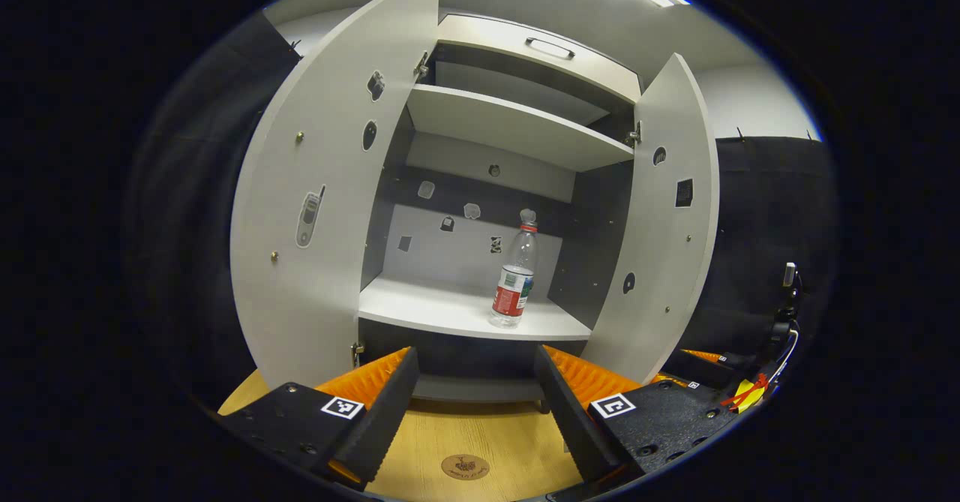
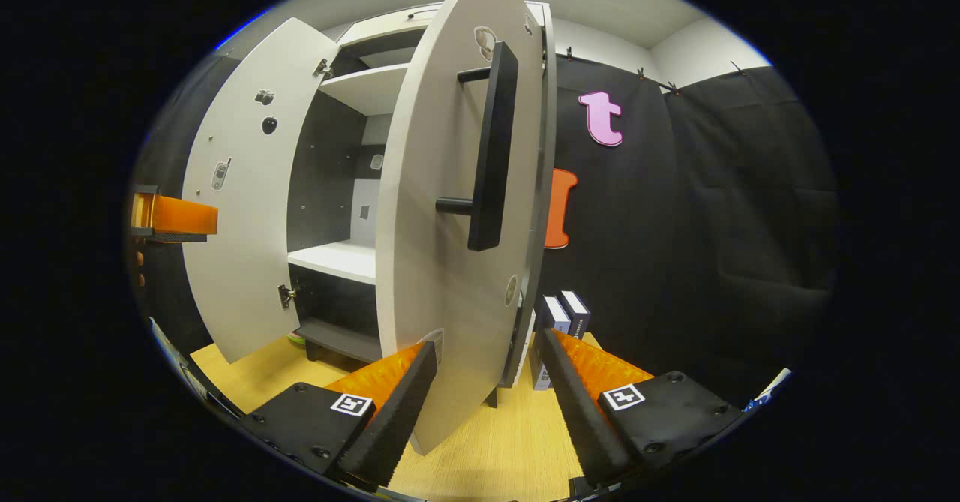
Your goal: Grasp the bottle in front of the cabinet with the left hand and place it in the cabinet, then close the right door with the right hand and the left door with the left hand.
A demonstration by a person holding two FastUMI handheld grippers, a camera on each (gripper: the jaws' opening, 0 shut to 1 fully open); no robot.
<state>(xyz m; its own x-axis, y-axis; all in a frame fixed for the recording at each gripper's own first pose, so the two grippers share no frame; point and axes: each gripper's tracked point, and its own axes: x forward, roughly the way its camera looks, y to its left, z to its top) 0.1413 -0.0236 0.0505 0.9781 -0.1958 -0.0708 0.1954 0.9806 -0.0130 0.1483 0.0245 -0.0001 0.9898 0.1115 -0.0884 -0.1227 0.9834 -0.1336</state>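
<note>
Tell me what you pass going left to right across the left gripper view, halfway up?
Left door → phone sticker → cabinet back wall → bottle → right door → black cloth.

You're looking at a pale grey cabinet (image 1: 517, 123) with dark, near-black inner side walls and a light grey back panel dotted with small dark and pale stickers. Your bottle (image 1: 516, 277) is clear plastic with a red cap and a red, white and green label. The right door (image 2: 442, 247) is light grey outside and carries a black bar handle (image 2: 491, 149); the left door (image 1: 322, 187) is the same grey. The tabletop (image 1: 480, 442) is light yellowish wood grain with a round brown emblem
</note>
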